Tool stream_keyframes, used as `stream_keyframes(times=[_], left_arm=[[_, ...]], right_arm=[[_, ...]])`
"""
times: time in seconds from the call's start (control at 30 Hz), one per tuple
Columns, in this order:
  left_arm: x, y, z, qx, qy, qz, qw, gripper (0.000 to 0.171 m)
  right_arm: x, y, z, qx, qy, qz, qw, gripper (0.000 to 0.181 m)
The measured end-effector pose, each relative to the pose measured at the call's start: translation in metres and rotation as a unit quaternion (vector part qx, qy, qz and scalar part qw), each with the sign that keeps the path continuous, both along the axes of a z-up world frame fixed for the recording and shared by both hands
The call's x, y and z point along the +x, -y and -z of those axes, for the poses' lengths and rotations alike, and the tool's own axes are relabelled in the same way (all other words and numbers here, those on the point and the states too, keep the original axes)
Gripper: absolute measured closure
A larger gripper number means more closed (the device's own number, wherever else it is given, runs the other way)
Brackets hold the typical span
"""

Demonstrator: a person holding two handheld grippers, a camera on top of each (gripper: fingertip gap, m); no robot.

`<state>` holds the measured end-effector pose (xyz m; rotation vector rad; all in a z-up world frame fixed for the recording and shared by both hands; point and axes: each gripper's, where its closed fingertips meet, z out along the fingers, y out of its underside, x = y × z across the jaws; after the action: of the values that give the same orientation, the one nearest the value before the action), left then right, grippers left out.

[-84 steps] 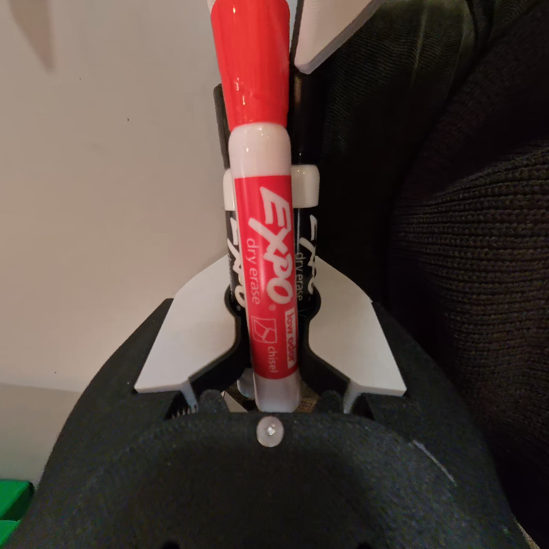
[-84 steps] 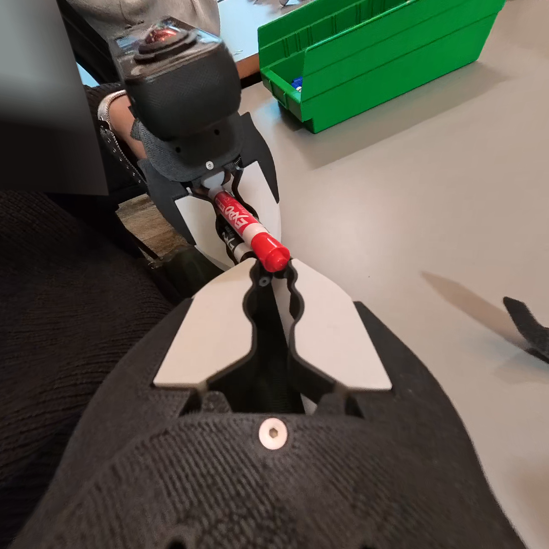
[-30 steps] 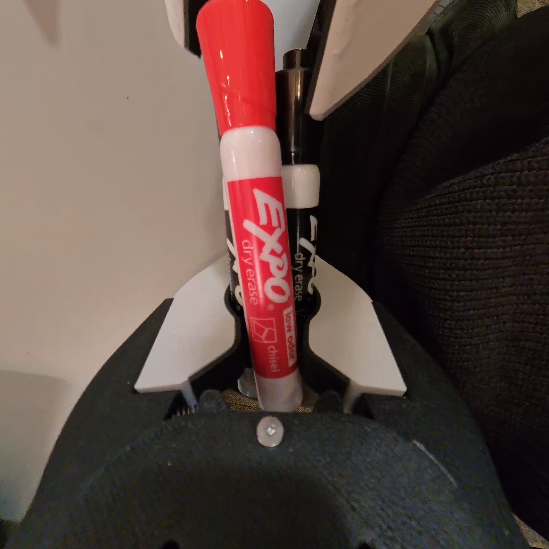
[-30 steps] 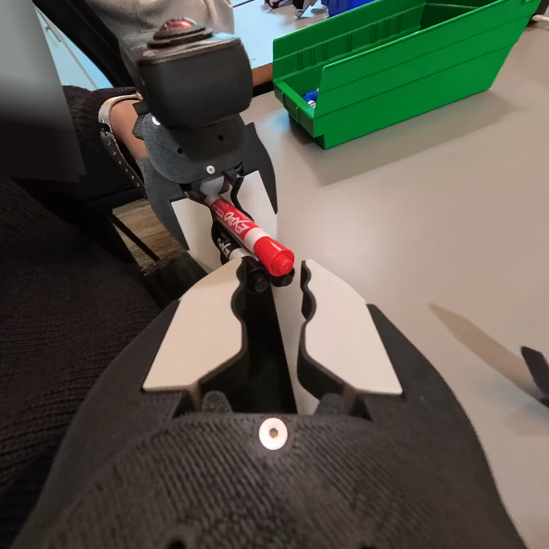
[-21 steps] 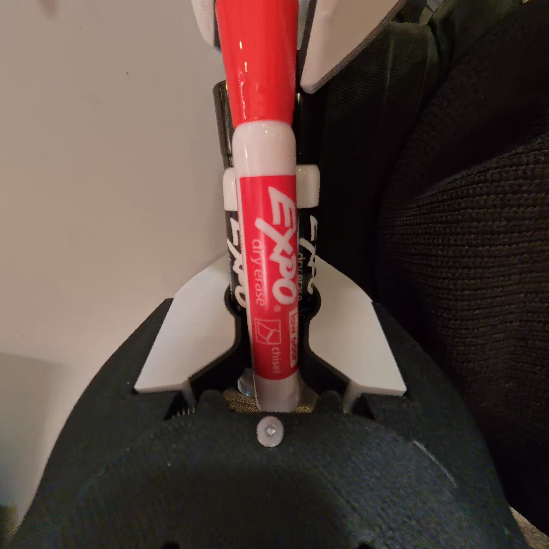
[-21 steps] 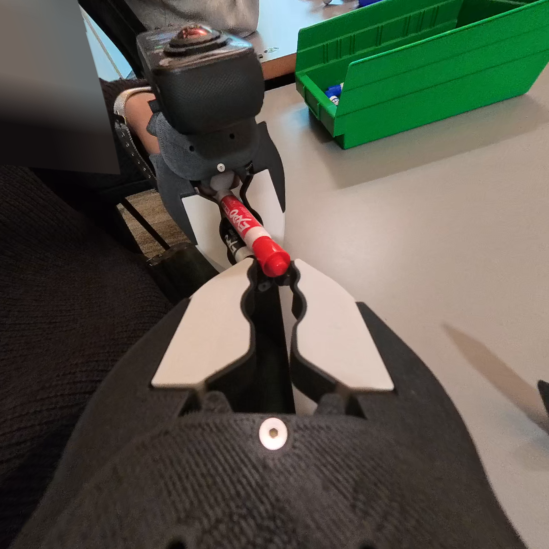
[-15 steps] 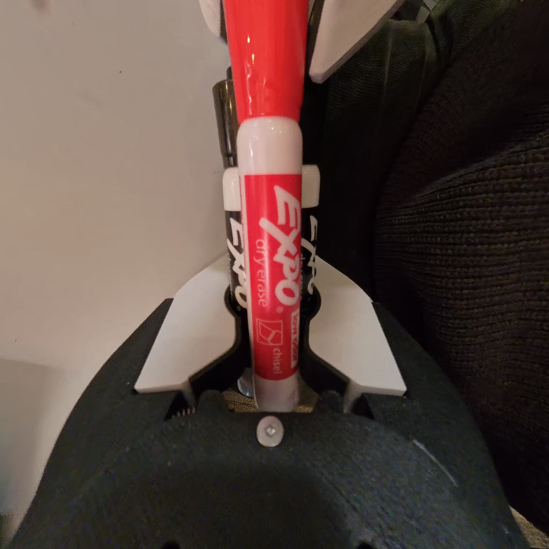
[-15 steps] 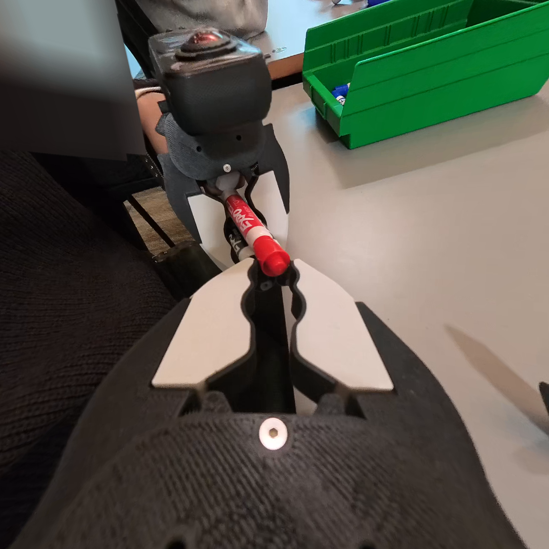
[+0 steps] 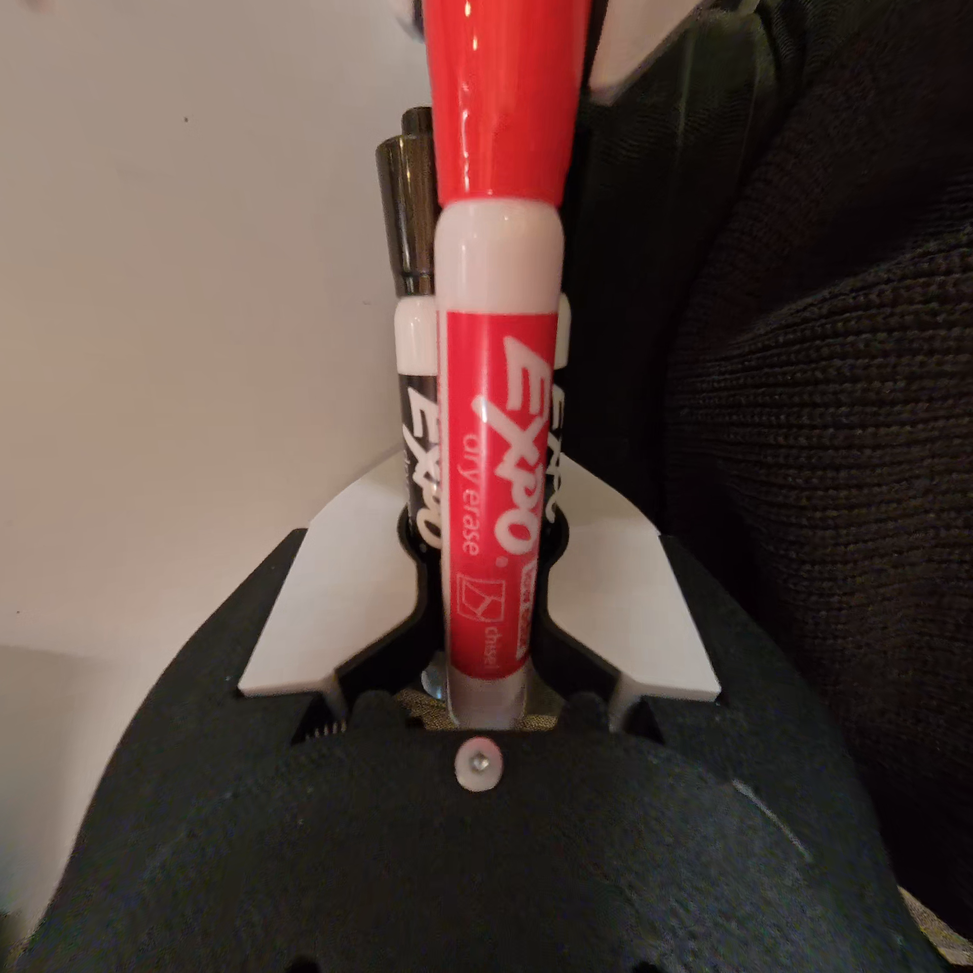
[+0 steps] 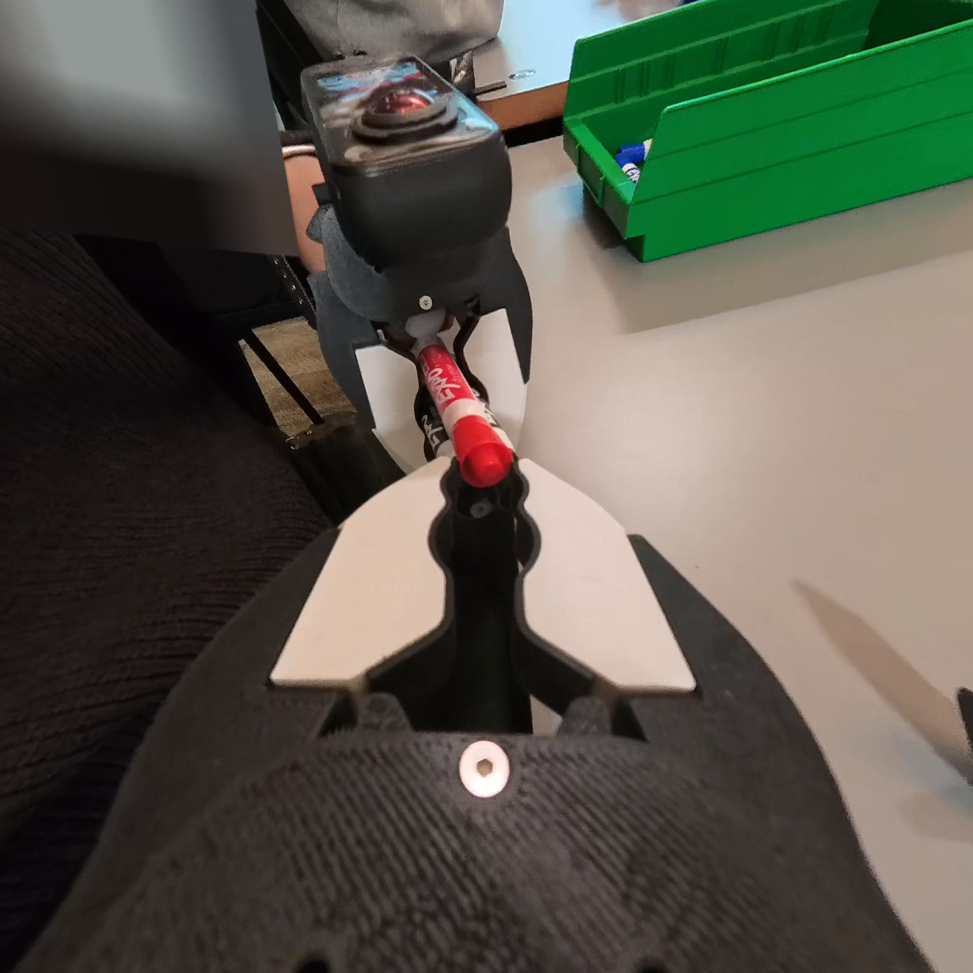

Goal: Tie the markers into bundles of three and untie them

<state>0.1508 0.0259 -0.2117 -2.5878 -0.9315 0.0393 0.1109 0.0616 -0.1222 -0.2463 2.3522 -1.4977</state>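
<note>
My left gripper (image 9: 489, 474) is shut on a bundle of dry-erase markers: a red marker (image 9: 495, 447) on top and two black markers (image 9: 416, 368) under it. It also shows in the right wrist view (image 10: 453, 421), pointing at the camera. My right gripper (image 10: 482, 466) is closed on the red marker's cap (image 10: 482, 458). A black cap end (image 10: 476, 508) sits in the jaws just under it. In the left wrist view the right gripper's white fingers (image 9: 621, 52) flank the red cap (image 9: 505, 105) at the top edge.
A green bin (image 10: 763, 142) holding blue markers (image 10: 629, 158) stands on the grey table (image 10: 737, 421) at the back right. A person's dark knit clothing (image 10: 131, 474) fills the left side. A black object (image 10: 966, 721) shows at the right edge. My right fingertips sit around 10 cm from my left ones.
The right gripper was open around the marker caps a second ago and has closed on the red cap. The left gripper has tilted up more towards the right wrist camera.
</note>
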Motion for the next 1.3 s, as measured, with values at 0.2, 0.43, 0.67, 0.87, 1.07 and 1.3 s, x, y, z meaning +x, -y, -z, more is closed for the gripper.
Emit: stream_keyframes(times=[0.2, 0.43, 0.67, 0.87, 1.07, 1.3], left_arm=[[0.000, -0.001, 0.000, 0.001, 0.000, 0.000, 1.000, 0.128], [0.002, -0.007, 0.001, 0.009, -0.005, 0.023, 1.000, 0.129], [0.016, -0.024, 0.006, 0.029, 0.002, 0.093, 0.995, 0.128], [0.016, -0.028, 0.008, 0.061, 0.018, 0.082, 0.995, 0.128], [0.013, -0.032, 0.006, 0.081, 0.011, 0.077, 0.994, 0.128], [0.007, -0.035, 0.002, 0.090, -0.014, 0.072, 0.993, 0.128]], right_arm=[[0.000, 0.000, -0.001, -0.001, -0.010, 0.001, 1.000, 0.162], [0.002, -0.003, -0.004, 0.001, -0.084, -0.006, 0.996, 0.161], [0.014, -0.015, -0.004, 0.021, -0.107, -0.045, 0.993, 0.162], [0.016, -0.017, -0.003, 0.026, -0.115, -0.051, 0.992, 0.163], [0.019, -0.021, -0.008, 0.019, -0.122, -0.062, 0.990, 0.163], [0.022, -0.024, -0.015, 0.009, -0.131, -0.070, 0.989, 0.163]])
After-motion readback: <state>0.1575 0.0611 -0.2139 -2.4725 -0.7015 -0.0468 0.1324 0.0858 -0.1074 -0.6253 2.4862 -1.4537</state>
